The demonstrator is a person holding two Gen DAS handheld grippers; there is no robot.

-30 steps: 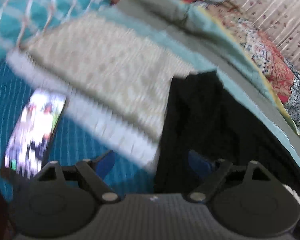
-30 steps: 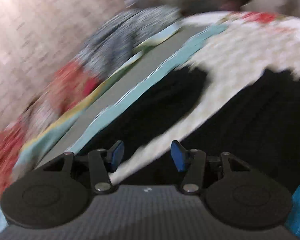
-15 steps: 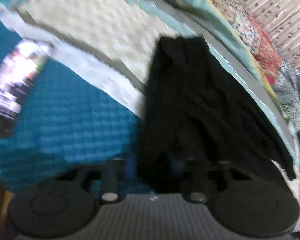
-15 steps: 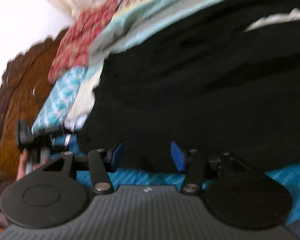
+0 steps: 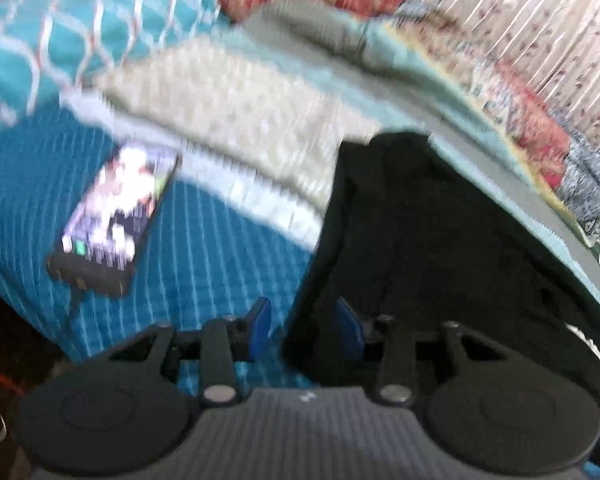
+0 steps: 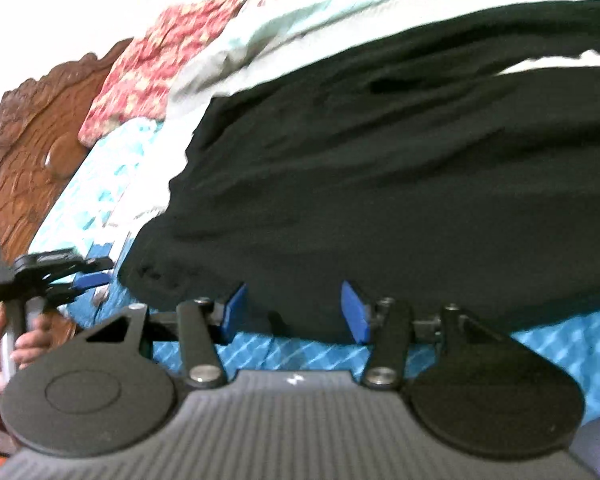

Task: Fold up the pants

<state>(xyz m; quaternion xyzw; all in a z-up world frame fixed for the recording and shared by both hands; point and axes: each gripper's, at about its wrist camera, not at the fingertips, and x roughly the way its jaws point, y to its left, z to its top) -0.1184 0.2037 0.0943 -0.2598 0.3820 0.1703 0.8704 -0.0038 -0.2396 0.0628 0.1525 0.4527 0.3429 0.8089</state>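
Closest in, the left gripper (image 5: 302, 326) has backed off a little: half a second ago its fingers were buried in the pants' (image 5: 440, 240) near corner, now they stand parted around that edge, gripping nothing. The right gripper (image 6: 293, 312) has settled too, fingers spread at the hem (not yet biting). The pants lie across the bed (image 5: 204, 248), beside the phone (image 5: 112, 216) and pillows (image 5: 60, 36) beyond. I'd say both grabs are still to come.
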